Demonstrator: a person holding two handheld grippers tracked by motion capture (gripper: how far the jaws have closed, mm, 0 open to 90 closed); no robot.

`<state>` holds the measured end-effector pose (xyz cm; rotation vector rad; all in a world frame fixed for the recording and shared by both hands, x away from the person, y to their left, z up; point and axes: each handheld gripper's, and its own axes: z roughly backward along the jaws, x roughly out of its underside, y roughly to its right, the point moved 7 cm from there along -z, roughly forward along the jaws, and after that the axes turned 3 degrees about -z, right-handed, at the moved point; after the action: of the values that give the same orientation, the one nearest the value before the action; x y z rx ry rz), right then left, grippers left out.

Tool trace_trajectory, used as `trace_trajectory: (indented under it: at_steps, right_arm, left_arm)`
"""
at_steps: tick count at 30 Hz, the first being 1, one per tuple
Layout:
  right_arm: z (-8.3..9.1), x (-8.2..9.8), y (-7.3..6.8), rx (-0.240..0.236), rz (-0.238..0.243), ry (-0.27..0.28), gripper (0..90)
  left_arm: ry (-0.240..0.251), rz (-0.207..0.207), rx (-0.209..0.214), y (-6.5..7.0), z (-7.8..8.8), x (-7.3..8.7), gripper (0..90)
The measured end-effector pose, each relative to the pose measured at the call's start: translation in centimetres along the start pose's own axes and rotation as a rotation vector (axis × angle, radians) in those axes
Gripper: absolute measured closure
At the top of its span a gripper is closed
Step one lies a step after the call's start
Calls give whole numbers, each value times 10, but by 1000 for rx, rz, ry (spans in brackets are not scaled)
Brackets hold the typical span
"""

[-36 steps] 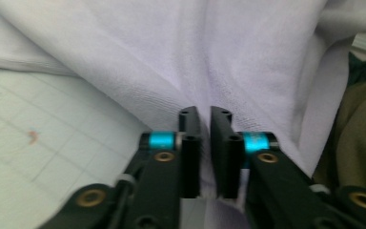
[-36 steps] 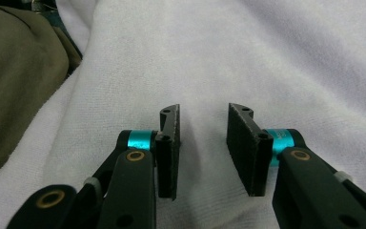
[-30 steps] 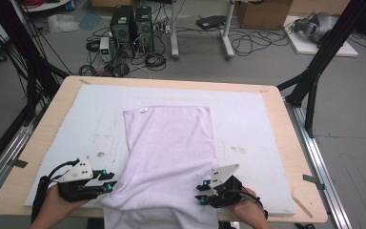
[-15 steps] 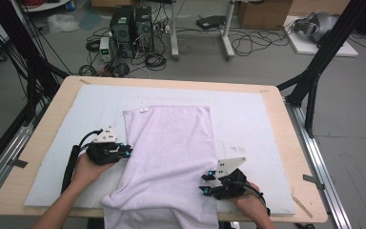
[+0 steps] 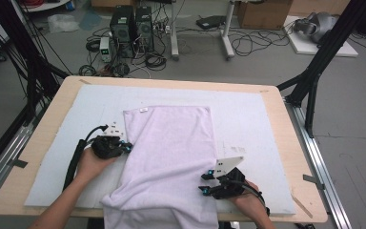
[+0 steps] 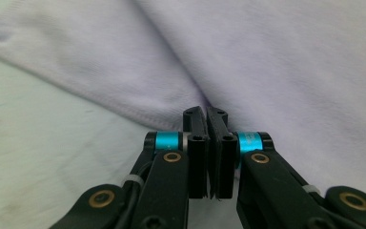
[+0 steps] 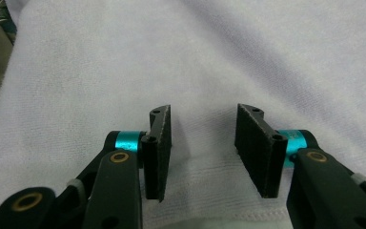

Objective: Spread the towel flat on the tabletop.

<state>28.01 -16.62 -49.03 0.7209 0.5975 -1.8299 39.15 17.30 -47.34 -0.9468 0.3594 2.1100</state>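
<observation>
A pale lilac towel (image 5: 169,157) lies lengthwise on the white mat (image 5: 248,114), its near end hanging over the table's front edge. My left gripper (image 5: 126,147) sits at the towel's left edge about halfway along. Its jaws have just been closing and now stand shut (image 6: 206,112) on the hem, with a crease in the towel (image 6: 267,57) running into the tips. My right gripper (image 5: 204,182) is at the towel's near right side. Its jaws (image 7: 202,119) have just been opening and stand apart over the towel (image 7: 195,47), pressing on nothing.
The mat covers most of the wooden table (image 5: 38,157). Black frame struts (image 5: 314,71) rise at both sides of the table. Beyond the far edge, computer towers (image 5: 133,24) and cables lie on the floor.
My left hand has moved from the towel's near left corner away from me to the middle of its left edge, and its jaws have shut. My right gripper stayed put, its jaws wider.
</observation>
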Motion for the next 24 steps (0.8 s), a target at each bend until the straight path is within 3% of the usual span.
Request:
trace_trajectory:
  at_steps: [2, 4, 5, 10, 15, 16, 20, 22, 24]
  right_arm:
    - [1, 0, 1, 3, -2, 6, 562]
    - [1, 0, 2, 3, -3, 9, 560]
    - [1, -1, 2, 5, -4, 11, 559]
    - [6, 0, 3, 16, -8, 17, 563]
    - [13, 2, 6, 29, -19, 23, 625]
    - [15, 3, 6, 35, -12, 21, 648]
    - [22, 8, 10, 44, -42, 33, 686]
    - [21, 10, 11, 41, -44, 29, 685]
    - [21, 11, 9, 43, -38, 21, 692]
  left_arm:
    - [35, 43, -33, -16, 15, -1, 867]
    - [76, 78, -22, -22, 25, -2, 806]
    - [70, 77, -11, -21, 29, -1, 747]
    - [22, 12, 53, 0, 28, 17, 685]
    - [-11, 32, 64, 4, 22, 32, 642]
    - [-12, 33, 65, 4, 22, 34, 643]
    - [-16, -2, 68, 6, 25, 37, 820]
    - [-6, -18, 56, 7, 29, 37, 823]
    - [12, -15, 51, 12, 36, 35, 747]
